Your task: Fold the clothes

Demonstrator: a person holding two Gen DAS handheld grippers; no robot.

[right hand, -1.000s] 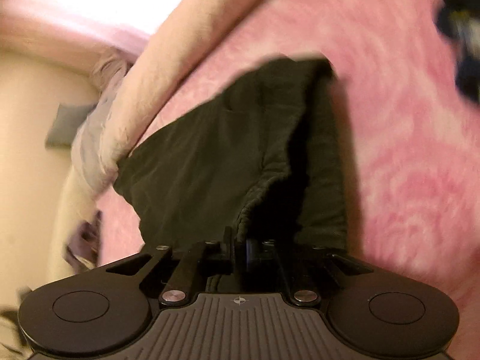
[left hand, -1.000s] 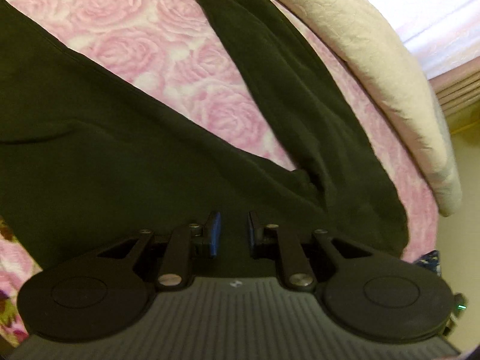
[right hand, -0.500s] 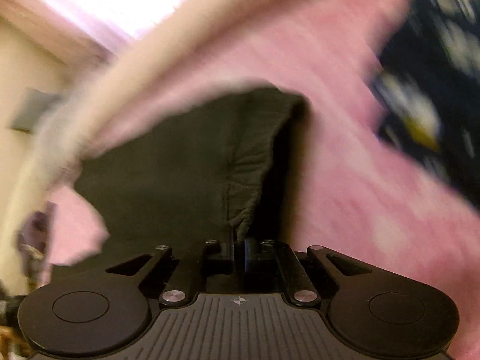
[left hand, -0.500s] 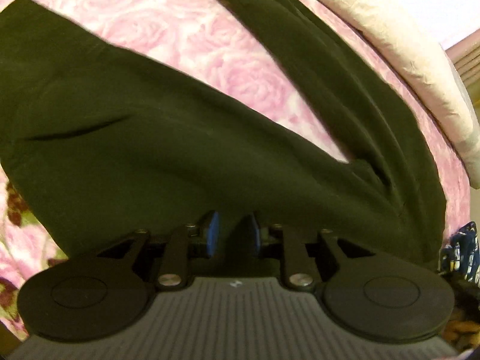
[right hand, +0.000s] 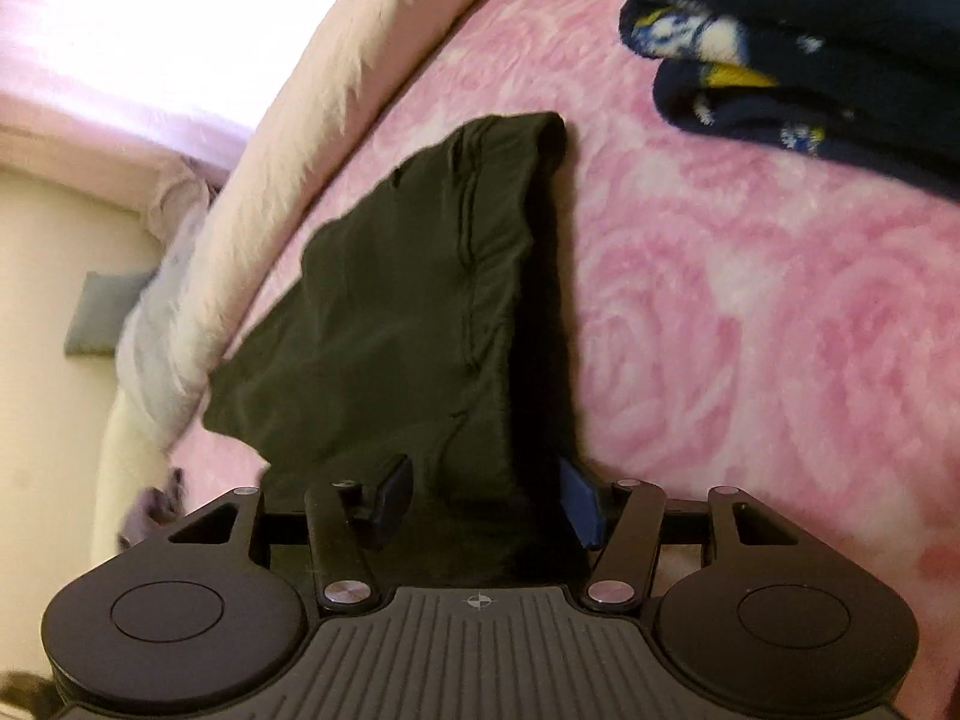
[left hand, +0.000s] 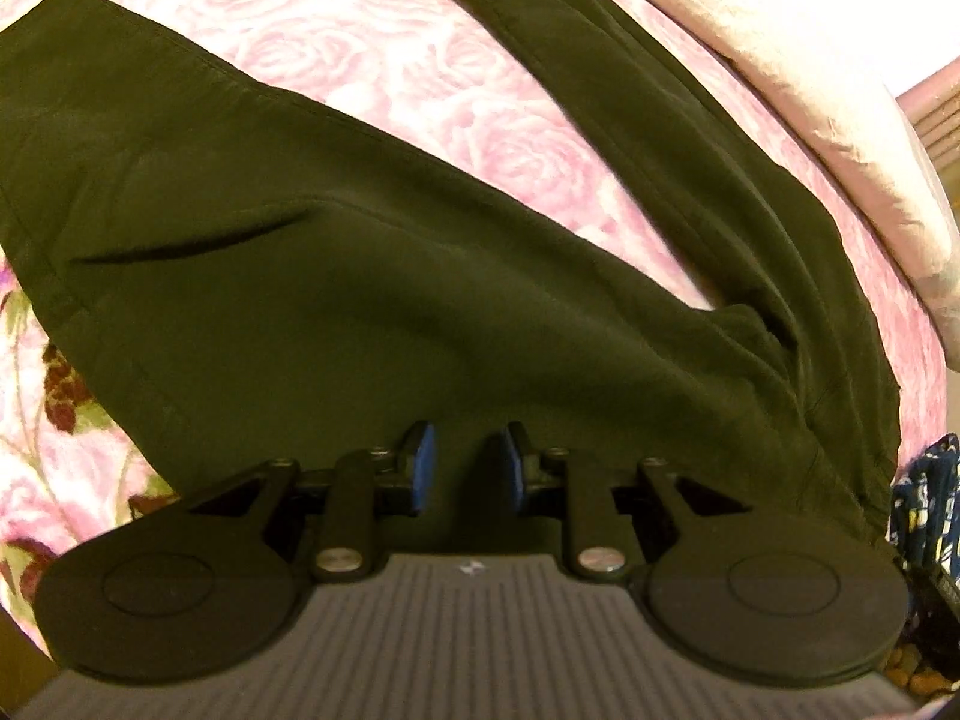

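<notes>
In the left wrist view, the left gripper (left hand: 465, 459) points steeply down over a pair of dark olive trousers (left hand: 336, 312) spread on a pink rose-print blanket (left hand: 480, 90). Its blue-padded jaws stand a little apart and are opening; dark cloth lies below and between them, but the pads do not appear to press on it, so I judge this hand has let go. One trouser leg runs from the near centre out to the far left, the other slants from the top centre down to the right, and the two meet in a puckered crotch at the near right. A cream quilt edge (left hand: 810, 78) borders the blanket at the far right. In the right wrist view, the right gripper (right hand: 486, 501) hangs over a narrower folded part of the same trousers (right hand: 420, 300), which tapers away toward the far centre. Its jaws are well apart and opening, with the cloth lying loose between the pads rather than pinched. A navy patterned garment (right hand: 810, 60) sits at the far right, well apart from the trousers, and the quilt edge (right hand: 336, 138) curves along the left. The step in hand looks like laying the cloth down after bringing it over. To do it well, both hands should lift clear without dragging the fabric, then the wrinkle near the crotch wants smoothing and the two legs aligning edge to edge before the next fold.
</notes>
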